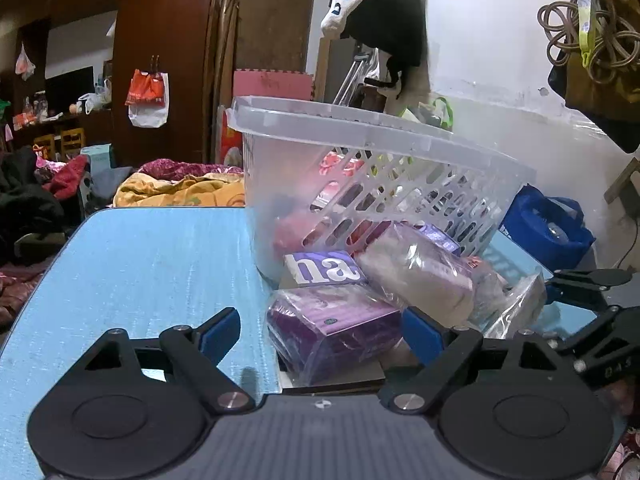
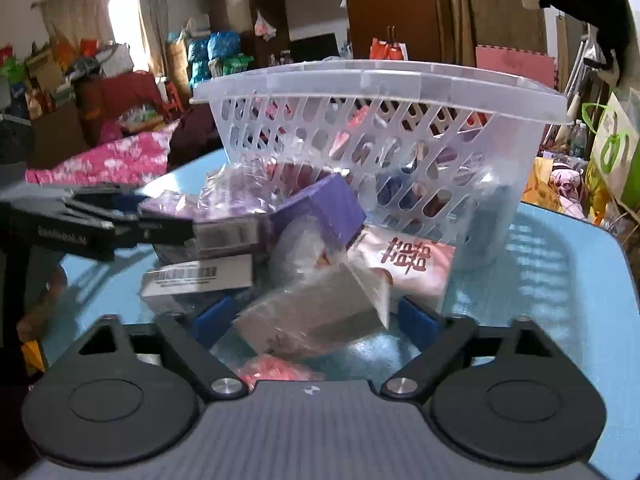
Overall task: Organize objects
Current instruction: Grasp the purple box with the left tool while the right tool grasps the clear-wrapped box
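A clear plastic basket (image 1: 360, 140) (image 2: 360, 76) with items inside stands on the blue table (image 1: 140, 260) (image 2: 540, 280). Wrapped packages are piled in front of it. My left gripper (image 1: 320, 334) (image 2: 160, 216) is open around a purple wrapped box (image 1: 336, 328), with a wide gap at its left pad. My right gripper (image 2: 316, 318) (image 1: 588, 292) straddles a pale plastic-wrapped box (image 2: 316, 316). Its left pad meets the wrapping and a thin gap shows at the right pad. A purple box (image 2: 320, 208), a barcode box (image 2: 196, 276) and a pink-white packet (image 2: 404, 260) lie behind.
A blue bag (image 1: 548, 228) sits past the table's right edge. Bedding and clothes (image 1: 180, 188) lie beyond the far edge, with wardrobes behind. A small pink item (image 2: 272, 372) lies just under my right gripper. Bare tabletop stretches left of the pile in the left wrist view.
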